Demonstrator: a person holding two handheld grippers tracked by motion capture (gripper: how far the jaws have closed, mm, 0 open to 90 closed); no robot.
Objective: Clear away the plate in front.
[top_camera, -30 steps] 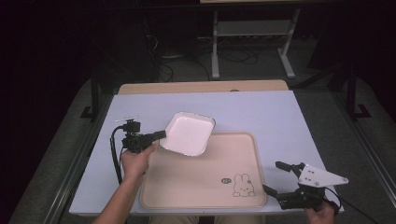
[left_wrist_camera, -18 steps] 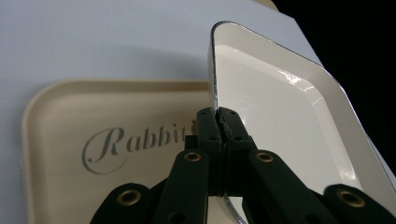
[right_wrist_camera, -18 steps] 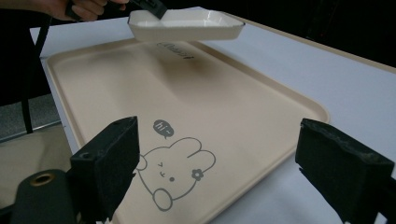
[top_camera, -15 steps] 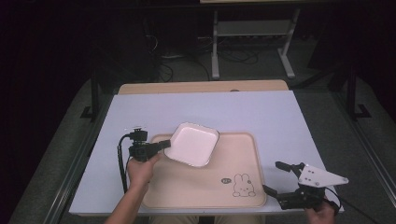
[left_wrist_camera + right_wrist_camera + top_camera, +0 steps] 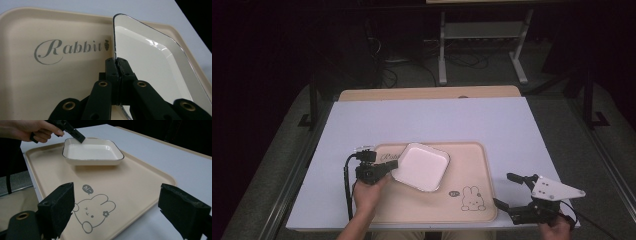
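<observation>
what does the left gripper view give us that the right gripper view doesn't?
Left gripper view alone: the "Rabbit" lettering on the tray, and the left tongs shut on the white dish rim, seen close up.
Right gripper view alone: the bunny drawing, the whole dish outline, the person's left hand, and the right tongs open near the tray's corner.
Both: the beige tray, the dish, the pale tabletop.
</observation>
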